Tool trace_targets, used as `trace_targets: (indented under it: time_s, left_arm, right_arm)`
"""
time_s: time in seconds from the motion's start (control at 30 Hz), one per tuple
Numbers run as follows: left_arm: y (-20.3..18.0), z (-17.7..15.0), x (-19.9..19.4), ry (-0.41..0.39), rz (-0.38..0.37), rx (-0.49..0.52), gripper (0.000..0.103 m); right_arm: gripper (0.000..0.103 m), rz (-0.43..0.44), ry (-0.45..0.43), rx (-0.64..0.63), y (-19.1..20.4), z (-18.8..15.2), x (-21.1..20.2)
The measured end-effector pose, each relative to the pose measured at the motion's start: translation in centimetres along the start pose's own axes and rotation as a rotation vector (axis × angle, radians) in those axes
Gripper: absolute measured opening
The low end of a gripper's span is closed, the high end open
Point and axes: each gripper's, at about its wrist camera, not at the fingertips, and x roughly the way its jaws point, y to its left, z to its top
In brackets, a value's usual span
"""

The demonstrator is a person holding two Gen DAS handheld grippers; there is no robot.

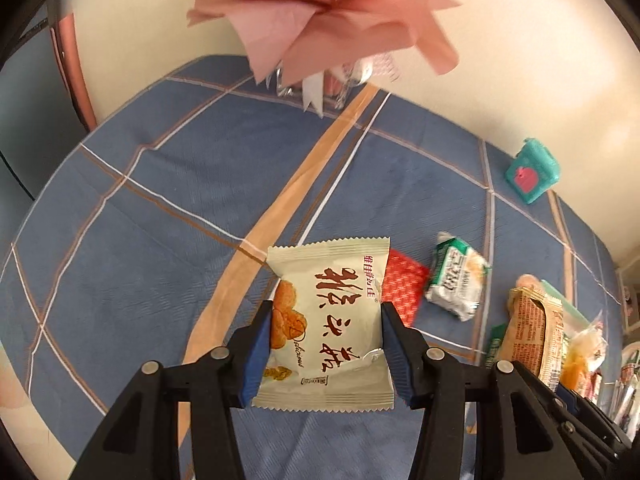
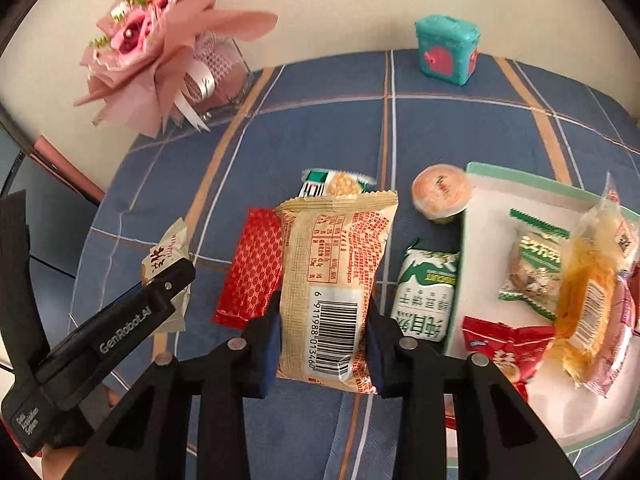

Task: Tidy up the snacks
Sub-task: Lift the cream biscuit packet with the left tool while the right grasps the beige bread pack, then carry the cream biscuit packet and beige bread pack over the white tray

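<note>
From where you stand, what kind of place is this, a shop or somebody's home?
Most likely a home. A table under a blue checked cloth stands against a plain wall, with a pink bouquet in a glass vase and a tray of assorted snacks.

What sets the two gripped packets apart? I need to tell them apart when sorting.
The cream packet in the left gripper shows big dark red characters and a pastry picture; the tan packet in the right gripper shows small red print and a barcode. The cream packet looks squarish, the tan packet longer and narrower. Both are sealed with crimped ends and pinched between blue pads.
</note>
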Motion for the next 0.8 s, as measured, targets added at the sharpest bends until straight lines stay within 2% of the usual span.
trace_targets:
  time_s: [0.2, 0.4, 0.8]
  left_arm:
    - [-2.2, -0.8, -2.0, -0.019, -0.029, 0.015, 0.054]
    - [-5.2, -1.5, -3.0, -0.028, -0.048, 0.049, 0.054]
    - [-13.9, -2.4, -3.4, -0.046, -0.078, 0.214, 0.054]
  right_arm:
    - [0.037, 0.019, -0.024, 0.035, -1.4, 0.0, -1.7]
    - [0.037, 0.018, -0.039, 0.106, -4.6, -0.5, -3.2]
    - [0.037, -0.042, -0.09, 0.266, -12.9, -0.4, -5.4]
